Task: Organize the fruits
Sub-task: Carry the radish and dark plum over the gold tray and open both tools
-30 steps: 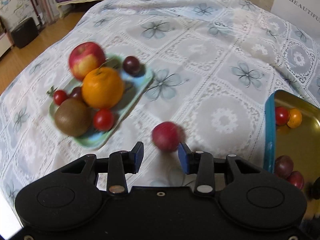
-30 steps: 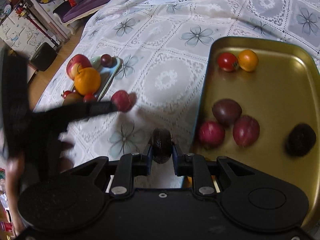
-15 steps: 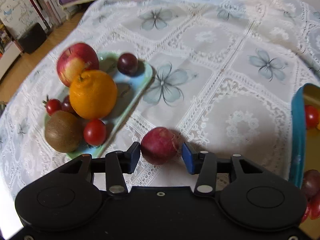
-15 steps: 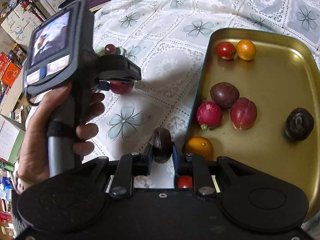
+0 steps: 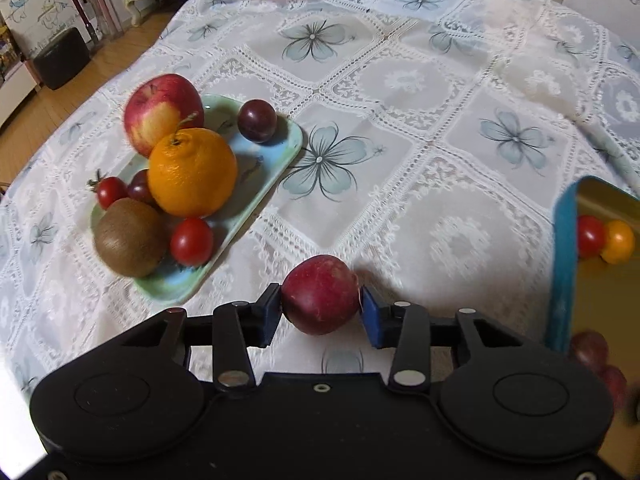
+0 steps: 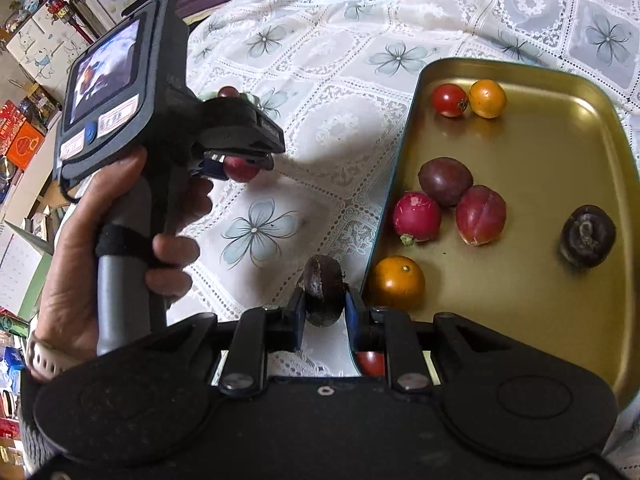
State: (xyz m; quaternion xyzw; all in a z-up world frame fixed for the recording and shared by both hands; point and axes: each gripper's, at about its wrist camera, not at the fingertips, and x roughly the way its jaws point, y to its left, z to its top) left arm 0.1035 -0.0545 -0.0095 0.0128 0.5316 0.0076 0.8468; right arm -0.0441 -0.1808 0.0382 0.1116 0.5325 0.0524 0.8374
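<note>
The left wrist view is showing the green plate point(image 5: 276, 168) in the left of the frame in full, carrying an apple point(image 5: 162, 112), an orange point(image 5: 192, 172), a kiwi point(image 5: 130, 238), two cherry tomatoes and two dark plums; in the right wrist view that plate is almost wholly hidden behind the left tool's body and the hand point(image 6: 120, 236) gripping its handle. The right wrist view is giving the gold tray point(image 6: 560, 168) nearly whole at the right of the frame, holding small red and orange tomatoes at its far end, a dark plum, a radish, a red plum, a black fruit and an orange near its close edge; the left view is catching only the tray's blue rim point(image 5: 562, 264) at the right edge. The left tool point(image 5: 320, 308) is pinching a red plum point(image 5: 320, 298), smooth and dull red, both blue pads pressing its sides, above the bench cloth point(image 5: 400, 120) between plate and tray. The right tool point(image 6: 323, 312) is clamping a dark, wrinkled round fruit point(image 6: 323, 296) just beside the tray's near-left rim, over cloth. Bare lace cloth is stretching wide between plate and tray and across the top of both frames.
</note>
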